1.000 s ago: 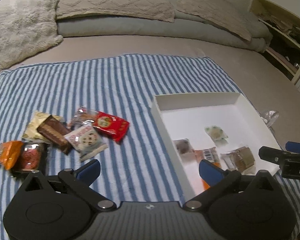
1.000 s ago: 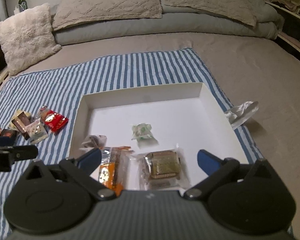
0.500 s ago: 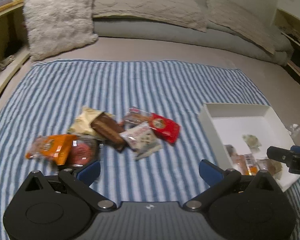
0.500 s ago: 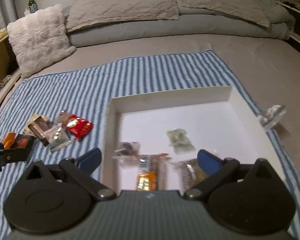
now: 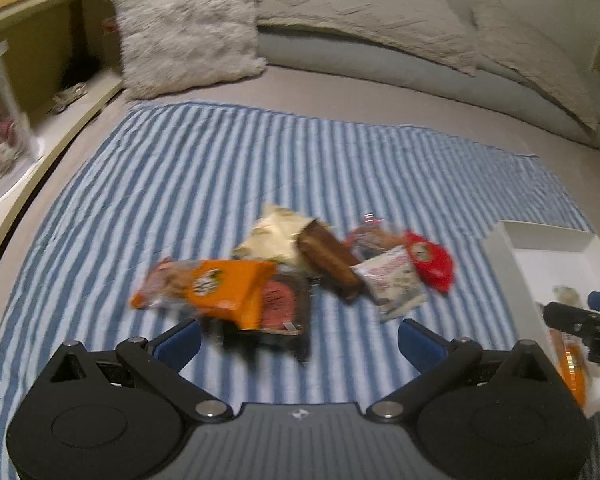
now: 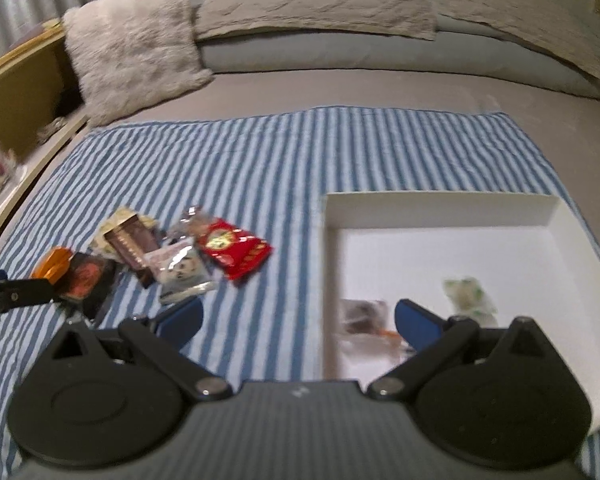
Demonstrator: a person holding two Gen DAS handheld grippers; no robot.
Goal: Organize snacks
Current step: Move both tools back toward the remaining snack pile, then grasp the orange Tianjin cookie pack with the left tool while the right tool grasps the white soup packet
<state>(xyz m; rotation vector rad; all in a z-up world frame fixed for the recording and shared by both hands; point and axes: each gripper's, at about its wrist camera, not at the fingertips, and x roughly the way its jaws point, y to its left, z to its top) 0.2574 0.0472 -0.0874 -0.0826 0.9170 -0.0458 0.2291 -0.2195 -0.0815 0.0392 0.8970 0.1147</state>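
Snacks to be sorted lie in two groups on my striped cloth [image 5: 228,168], which is spread over the bed [image 6: 380,88]. Largest item is the white box [image 6: 440,208], at the right of the cloth. It holds a few wrapped pieces already, among them a pale green one [image 6: 468,294] and a dark one [image 6: 362,312]. The loose pile sits to the left of the box, well apart from it.

My left gripper [image 5: 300,338] has its fingers spread wide and nothing between them. It hovers just short of the pile. My right gripper [image 6: 298,322] is also spread and empty, straddling the left wall of the box.

Pile, large to small: orange packet [image 5: 216,290], dark packet with a red disc [image 5: 282,306] partly under it, brown bar [image 5: 328,264] across a cream wrapper [image 5: 274,234], white pouch [image 5: 394,280], red packet [image 5: 430,260].

Risks, as I judge them:
- Packets overlap. Closing on the orange one may catch the dark one beneath and drag both, then drop one between pile and box.
- Foil wrappers look slick and flat; a shallow pinch may slip.
- Cloth is soft, so a low approach may pinch fabric and shift the whole pile.
- Both views are blurred, so my aim is uncertain.
- Right finger may knock the box wall.
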